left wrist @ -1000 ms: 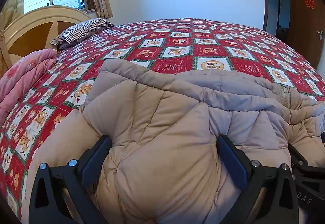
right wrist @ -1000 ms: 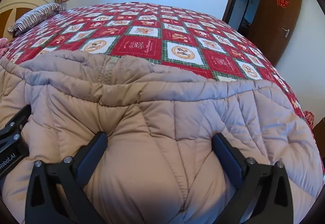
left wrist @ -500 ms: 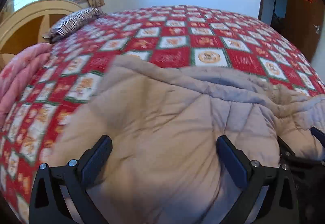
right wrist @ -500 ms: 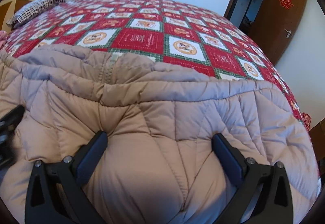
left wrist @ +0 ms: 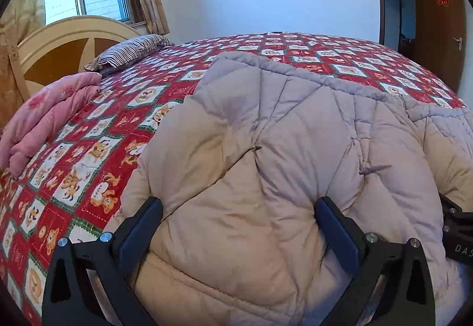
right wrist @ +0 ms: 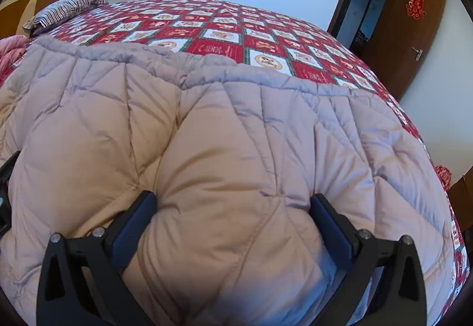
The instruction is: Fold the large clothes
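Observation:
A large beige quilted puffer coat (left wrist: 266, 134) lies spread on the bed, its grey-trimmed far edge (right wrist: 207, 71) running across the quilt. My left gripper (left wrist: 238, 204) is open. Its wide-spread fingers (left wrist: 142, 225) press into the coat's left part, and padding bulges between them. Over the coat's right part, my right gripper (right wrist: 232, 197) is open too, its fingers (right wrist: 331, 225) sunk into the puffy fabric in the same way. A part of the right gripper's body (left wrist: 455, 237) shows at the left view's right edge.
The bed carries a red patchwork quilt (left wrist: 88, 148) with cartoon squares. A folded pink blanket (left wrist: 44, 116) and a striped pillow (left wrist: 133, 51) lie at the left near the headboard (left wrist: 59, 42). A brown door (right wrist: 408, 42) stands open at the right.
Both grippers stay open on the coat. The raised fold on the coat's left side has flattened, and the coat's far edge now lies farther up the bed.

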The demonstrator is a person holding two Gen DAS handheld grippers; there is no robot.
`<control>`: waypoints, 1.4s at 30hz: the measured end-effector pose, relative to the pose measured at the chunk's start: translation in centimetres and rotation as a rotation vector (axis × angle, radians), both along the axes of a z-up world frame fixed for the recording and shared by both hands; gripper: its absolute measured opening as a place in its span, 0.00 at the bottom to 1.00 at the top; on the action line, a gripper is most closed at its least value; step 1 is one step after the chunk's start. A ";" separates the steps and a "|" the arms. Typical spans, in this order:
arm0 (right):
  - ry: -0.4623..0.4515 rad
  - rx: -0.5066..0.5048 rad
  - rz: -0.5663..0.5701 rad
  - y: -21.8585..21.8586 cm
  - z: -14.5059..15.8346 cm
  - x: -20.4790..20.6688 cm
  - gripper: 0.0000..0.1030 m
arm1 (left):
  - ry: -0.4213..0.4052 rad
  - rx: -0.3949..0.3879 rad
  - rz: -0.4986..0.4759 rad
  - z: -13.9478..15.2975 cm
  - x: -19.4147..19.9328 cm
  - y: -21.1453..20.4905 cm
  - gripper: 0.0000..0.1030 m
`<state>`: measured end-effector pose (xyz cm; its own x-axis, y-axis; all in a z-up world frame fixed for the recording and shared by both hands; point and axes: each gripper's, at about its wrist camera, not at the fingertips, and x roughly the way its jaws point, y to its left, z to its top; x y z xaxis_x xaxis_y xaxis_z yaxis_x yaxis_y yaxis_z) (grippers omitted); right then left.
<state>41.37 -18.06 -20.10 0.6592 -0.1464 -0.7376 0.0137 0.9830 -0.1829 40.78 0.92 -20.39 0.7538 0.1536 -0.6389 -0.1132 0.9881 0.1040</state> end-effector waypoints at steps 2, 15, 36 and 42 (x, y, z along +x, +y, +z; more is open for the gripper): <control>0.007 -0.013 -0.004 0.2 0.0 0.1 1.00 | 0.009 -0.011 -0.006 0.1 0.1 0.2 0.99; -0.040 0.000 -0.014 0.6 -0.8 -4.5 1.00 | 0.016 -0.058 -0.045 -0.3 -0.5 0.9 0.99; -0.032 0.028 -0.033 0.2 0.3 -6.3 1.00 | -0.005 -0.147 -0.018 2.2 -6.0 4.8 0.99; -0.107 -0.005 -0.022 1.2 0.3 -11.5 1.00 | 0.022 -0.283 0.161 0.3 -9.2 8.8 0.99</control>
